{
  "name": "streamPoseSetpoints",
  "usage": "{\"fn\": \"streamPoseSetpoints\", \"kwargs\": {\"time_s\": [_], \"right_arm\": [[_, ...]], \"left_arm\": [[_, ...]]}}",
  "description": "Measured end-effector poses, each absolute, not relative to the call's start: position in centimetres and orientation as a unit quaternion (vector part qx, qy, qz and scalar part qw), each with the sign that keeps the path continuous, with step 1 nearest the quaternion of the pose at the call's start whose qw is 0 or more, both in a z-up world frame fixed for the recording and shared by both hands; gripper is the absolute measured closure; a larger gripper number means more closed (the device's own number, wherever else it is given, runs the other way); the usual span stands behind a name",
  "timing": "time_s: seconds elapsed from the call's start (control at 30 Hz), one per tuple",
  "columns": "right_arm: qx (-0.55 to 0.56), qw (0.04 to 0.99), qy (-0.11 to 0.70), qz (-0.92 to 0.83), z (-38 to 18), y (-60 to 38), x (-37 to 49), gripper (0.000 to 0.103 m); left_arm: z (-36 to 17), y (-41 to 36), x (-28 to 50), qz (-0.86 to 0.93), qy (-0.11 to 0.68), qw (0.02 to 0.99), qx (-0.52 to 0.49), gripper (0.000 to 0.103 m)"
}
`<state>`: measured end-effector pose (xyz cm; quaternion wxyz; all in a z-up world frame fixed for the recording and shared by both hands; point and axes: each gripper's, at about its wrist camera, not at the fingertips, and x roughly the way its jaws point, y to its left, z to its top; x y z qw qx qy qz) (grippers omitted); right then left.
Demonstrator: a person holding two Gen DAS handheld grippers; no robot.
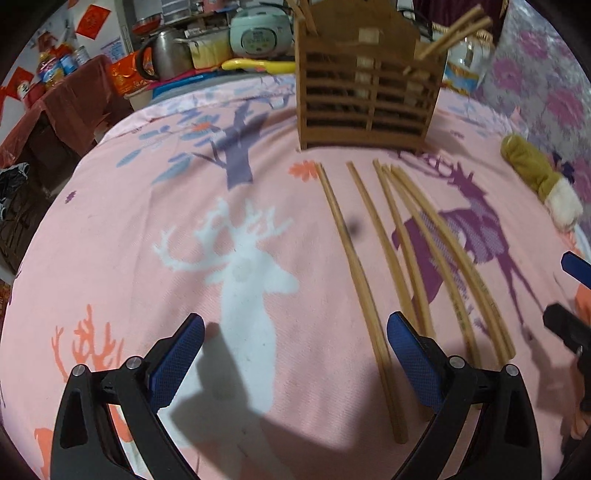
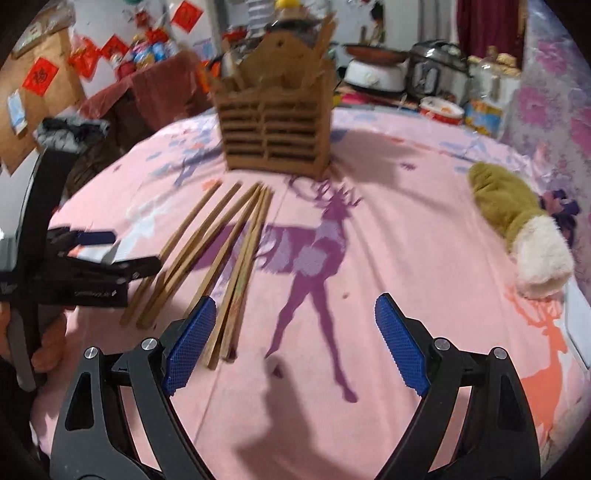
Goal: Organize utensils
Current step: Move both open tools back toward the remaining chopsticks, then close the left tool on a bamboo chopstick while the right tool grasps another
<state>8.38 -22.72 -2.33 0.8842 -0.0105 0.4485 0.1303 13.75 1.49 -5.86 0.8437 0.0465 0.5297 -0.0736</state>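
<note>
Several wooden chopsticks lie side by side on the pink deer-print cloth, pointing toward a slatted wooden utensil holder that has a few chopsticks standing in it. My left gripper hangs open just above the cloth, its right pad beside the leftmost chopstick, nothing between the pads. In the right wrist view the same chopsticks fan out below the holder. My right gripper is open and empty over the cloth, its left pad next to the nearest chopstick ends.
An olive and white plush mitten lies on the cloth at the right. Behind the holder stand a rice cooker, a kettle, a pressure cooker and bowls. The left gripper shows at the right wrist view's left edge.
</note>
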Motion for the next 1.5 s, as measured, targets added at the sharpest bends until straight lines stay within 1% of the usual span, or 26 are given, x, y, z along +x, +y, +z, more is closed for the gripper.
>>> {"fn": "streamPoseSetpoints", "kwargs": {"time_s": [0.2,0.3,0.6,0.77,0.83,0.93,0.97,1.0,1.1,1.5], "right_arm": [[-0.108,0.868,0.458,0.162,-4.1,-20.3,6.5,0.018],[-0.136,0.862,0.457,0.170,-4.7,-19.6,5.8,0.020],[-0.121,0.869,0.449,0.169,-3.8,-20.7,5.6,0.020],[-0.133,0.864,0.458,0.162,-4.7,-20.3,5.9,0.020],[-0.137,0.868,0.451,0.153,-4.5,-20.2,6.0,0.024],[-0.116,0.876,0.459,0.087,-4.5,-22.3,7.6,0.041],[-0.089,0.876,0.467,0.083,-4.4,-23.4,8.0,0.052],[-0.051,0.875,0.473,0.088,-4.2,-24.7,8.4,0.056],[-0.011,0.883,0.455,0.110,-3.0,-25.6,8.2,0.056],[-0.001,0.875,0.466,0.129,-3.8,-24.7,8.3,0.056]], "left_arm": [[-6.1,1.8,14.0,-0.069,0.531,0.843,0.046,0.005],[-6.1,2.1,14.2,-0.065,0.531,0.844,0.044,0.004],[-6.1,2.1,14.2,-0.064,0.530,0.844,0.045,0.004],[-6.1,2.1,14.4,-0.062,0.528,0.846,0.045,0.004],[-6.1,2.1,14.3,-0.062,0.528,0.846,0.045,0.004],[-6.1,2.2,14.4,-0.063,0.528,0.846,0.045,0.004],[-6.1,2.1,14.3,-0.063,0.528,0.846,0.045,0.004],[-6.1,2.2,14.4,-0.063,0.528,0.845,0.045,0.004],[-6.1,2.1,14.3,-0.062,0.528,0.846,0.045,0.004],[-5.7,2.1,13.8,-0.061,0.524,0.848,0.053,0.006]]}}
